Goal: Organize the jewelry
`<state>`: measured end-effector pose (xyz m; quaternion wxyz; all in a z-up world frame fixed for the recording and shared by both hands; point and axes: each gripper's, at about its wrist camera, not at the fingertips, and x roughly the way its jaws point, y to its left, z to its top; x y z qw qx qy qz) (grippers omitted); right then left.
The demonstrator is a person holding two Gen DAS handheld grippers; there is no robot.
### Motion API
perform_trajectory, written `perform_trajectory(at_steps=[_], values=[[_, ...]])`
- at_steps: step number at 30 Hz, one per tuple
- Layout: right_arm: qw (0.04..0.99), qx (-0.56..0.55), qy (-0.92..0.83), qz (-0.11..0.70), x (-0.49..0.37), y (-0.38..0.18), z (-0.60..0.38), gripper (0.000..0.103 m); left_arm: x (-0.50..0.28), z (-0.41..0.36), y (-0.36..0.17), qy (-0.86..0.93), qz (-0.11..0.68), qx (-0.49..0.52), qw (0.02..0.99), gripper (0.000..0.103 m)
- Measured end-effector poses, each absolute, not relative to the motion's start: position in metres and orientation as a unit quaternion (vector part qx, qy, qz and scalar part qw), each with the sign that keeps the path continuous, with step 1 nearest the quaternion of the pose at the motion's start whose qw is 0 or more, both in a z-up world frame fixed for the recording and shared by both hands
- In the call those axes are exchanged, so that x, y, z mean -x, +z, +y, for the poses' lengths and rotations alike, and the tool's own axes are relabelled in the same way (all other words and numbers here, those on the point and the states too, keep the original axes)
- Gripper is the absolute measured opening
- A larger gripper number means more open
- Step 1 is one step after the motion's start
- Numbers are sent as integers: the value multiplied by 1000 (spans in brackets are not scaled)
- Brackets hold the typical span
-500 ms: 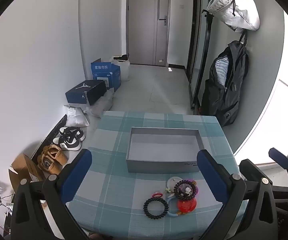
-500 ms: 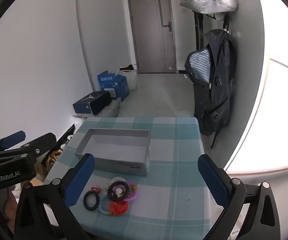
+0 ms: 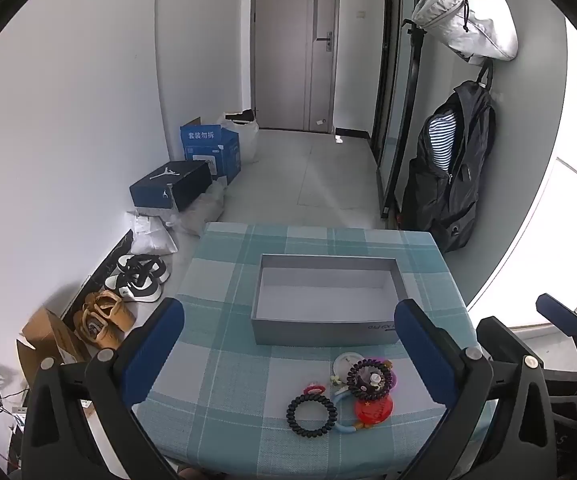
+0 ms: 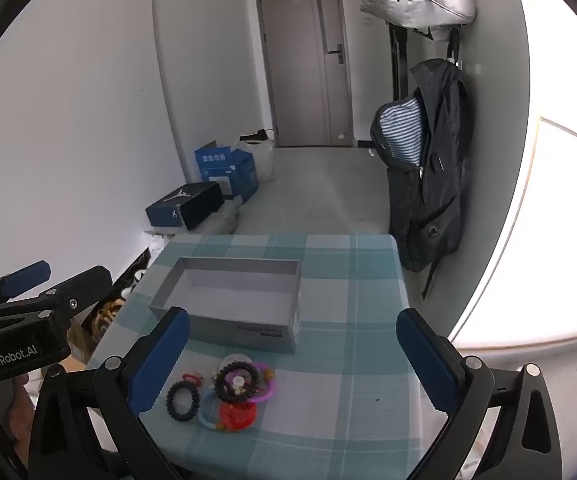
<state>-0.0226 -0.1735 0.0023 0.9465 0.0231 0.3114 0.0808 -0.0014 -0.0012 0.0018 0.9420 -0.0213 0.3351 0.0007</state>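
box print [image 3: 380,327]: lettering on my grey box's front wall, too small to read
pile [image 3: 344,392]: my rings overlap, the lower ones partly hidden
shoes [image 4: 108,308]: mostly hidden behind table edge
right gripper [image 3: 560,340]: cut off at frame edge

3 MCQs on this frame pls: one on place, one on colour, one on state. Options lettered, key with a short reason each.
1. Where does the pile of rings lie?
A. inside the grey box
B. on the cloth, on the near side of the box
C. on the floor

2. What colour is the tablecloth?
A. red stripes
B. plain white
C. teal and white check

3. What is the state of the grey box?
A. open and empty
B. lidded
C. full of rings

Key:
1 B, the rings sit on the cloth between the box and both grippers.
2 C, teal and pale squares show in both views.
3 A, its bare floor is visible, no lid.
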Motion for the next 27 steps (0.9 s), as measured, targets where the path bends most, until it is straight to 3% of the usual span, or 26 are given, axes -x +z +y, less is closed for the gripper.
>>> perform_trajectory(at_steps=[27], values=[[947, -19, 79, 312, 24, 2, -174, 103, 1, 3, -4, 3, 342, 23, 940, 102]])
